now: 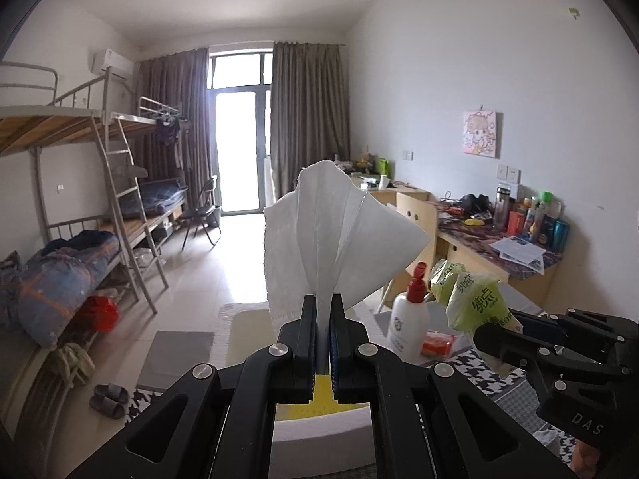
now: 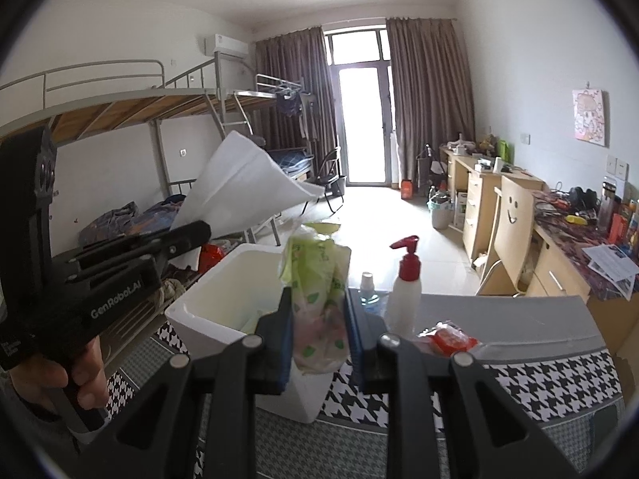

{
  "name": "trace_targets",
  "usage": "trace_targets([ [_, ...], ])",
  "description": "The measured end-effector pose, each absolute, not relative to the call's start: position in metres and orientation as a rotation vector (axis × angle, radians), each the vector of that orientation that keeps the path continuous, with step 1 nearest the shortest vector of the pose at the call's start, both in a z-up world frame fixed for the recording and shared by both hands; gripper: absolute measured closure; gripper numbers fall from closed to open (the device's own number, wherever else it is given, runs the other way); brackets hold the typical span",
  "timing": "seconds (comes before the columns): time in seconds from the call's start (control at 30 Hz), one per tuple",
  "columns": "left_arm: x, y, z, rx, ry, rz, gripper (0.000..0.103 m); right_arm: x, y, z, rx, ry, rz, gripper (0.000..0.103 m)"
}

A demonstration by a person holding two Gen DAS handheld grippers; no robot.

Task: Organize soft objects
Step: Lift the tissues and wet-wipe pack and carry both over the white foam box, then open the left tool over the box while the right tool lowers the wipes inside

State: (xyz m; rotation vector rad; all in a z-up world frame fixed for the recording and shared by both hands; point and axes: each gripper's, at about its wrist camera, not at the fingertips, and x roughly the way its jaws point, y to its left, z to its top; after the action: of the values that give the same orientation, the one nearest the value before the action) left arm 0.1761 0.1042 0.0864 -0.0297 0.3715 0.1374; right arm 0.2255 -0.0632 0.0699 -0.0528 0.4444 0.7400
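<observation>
I find the white bin [image 2: 207, 311] below-left of my right gripper [image 2: 319, 319], clamped on the green tissue pack [image 2: 319, 279]; my left gripper [image 1: 322, 343], pinching the white tissue [image 1: 335, 231], sits nearer.

One tissue [image 1: 339, 231], one green packet [image 2: 319, 303], one pump bottle [image 2: 405, 291], two bunk beds [image 2: 120, 119].

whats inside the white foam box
The white foam box shows a pale yellowish inner wall and something light at the bottom; the green tissue pack and right tool cover the rest.
</observation>
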Motion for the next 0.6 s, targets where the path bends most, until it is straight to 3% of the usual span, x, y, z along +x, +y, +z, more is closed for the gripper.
trace_targets([
  [0.6, 0.194, 0.129, 0.073, -0.031, 0.424, 0.228, 0.097, 0.243, -0.026, 0.068, -0.083, 0.496, 0.788, 0.075],
])
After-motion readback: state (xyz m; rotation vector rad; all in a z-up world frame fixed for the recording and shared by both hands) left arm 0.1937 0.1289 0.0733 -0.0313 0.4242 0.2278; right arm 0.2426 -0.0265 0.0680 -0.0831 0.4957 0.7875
